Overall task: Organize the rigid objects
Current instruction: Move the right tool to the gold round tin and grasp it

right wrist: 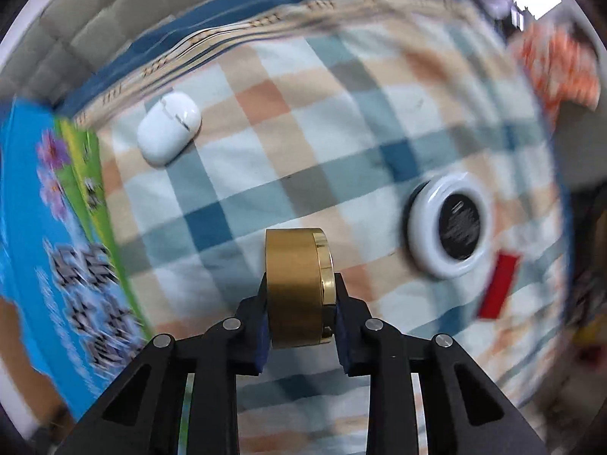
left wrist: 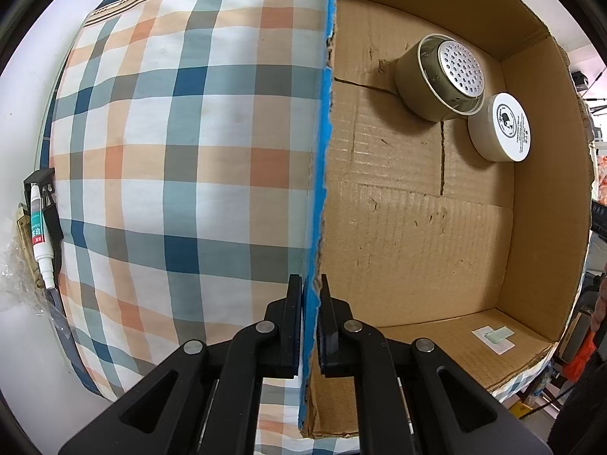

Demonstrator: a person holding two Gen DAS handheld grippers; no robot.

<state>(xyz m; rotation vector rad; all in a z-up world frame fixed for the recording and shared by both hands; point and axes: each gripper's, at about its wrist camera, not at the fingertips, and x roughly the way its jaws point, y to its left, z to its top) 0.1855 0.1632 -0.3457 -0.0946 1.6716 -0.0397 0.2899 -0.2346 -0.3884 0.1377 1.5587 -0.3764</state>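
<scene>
In the left wrist view my left gripper (left wrist: 309,280) is shut on the blue-edged wall (left wrist: 322,151) of an open cardboard box (left wrist: 398,208). On the box floor lie a round tin with a perforated metal lid (left wrist: 440,79) and a white round jar (left wrist: 500,132), touching each other at the far right. In the right wrist view my right gripper (right wrist: 301,278) is shut on a gold round tin (right wrist: 296,261), held on edge above the checked cloth (right wrist: 303,132). A white oval case (right wrist: 169,132) and a white ring-shaped disc with a black centre (right wrist: 451,225) lie on the cloth.
The box's blue printed outer side (right wrist: 57,246) stands at the left of the right wrist view. A small red flat piece (right wrist: 499,286) lies by the white disc. A white glue tube (left wrist: 40,235) sits at the cloth's left edge.
</scene>
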